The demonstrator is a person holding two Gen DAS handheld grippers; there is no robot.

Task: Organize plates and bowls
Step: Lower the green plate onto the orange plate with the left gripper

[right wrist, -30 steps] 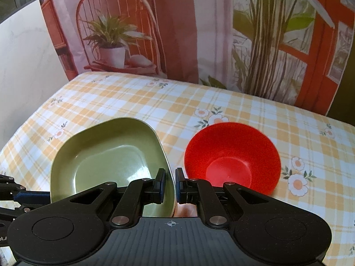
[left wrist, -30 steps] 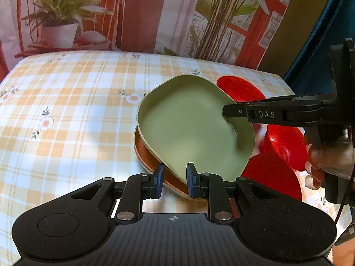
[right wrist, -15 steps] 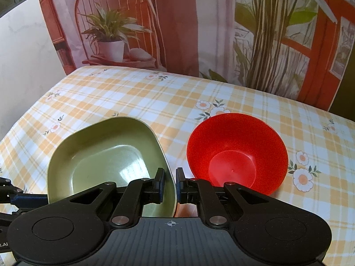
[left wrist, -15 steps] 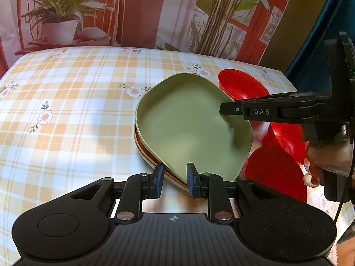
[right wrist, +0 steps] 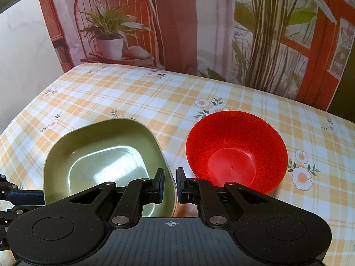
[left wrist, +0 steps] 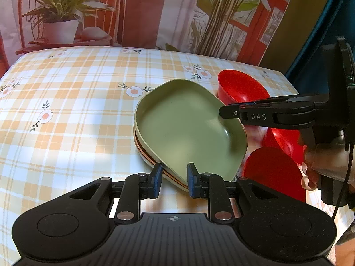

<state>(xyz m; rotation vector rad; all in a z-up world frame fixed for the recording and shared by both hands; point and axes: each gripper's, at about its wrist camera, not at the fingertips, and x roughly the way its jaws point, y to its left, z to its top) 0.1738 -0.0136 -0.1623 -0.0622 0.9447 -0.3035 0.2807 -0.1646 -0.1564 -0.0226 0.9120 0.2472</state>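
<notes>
While our right gripper (right wrist: pixel 170 185) pinches the green plate's (right wrist: pixel 104 166) near rim, that plate hides most of the plates stacked beneath on the desk (left wrist: pixel 73 102); our left gripper (left wrist: pixel 173 180) is spread beside it, near a red bowl (right wrist: pixel 236 150).

- You can read one marking only: "DAS", in pale capitals on the side of the black finger of your right gripper (left wrist: pixel 224 112), seen from your left wrist camera.
- Nothing else carries legible text.
</notes>
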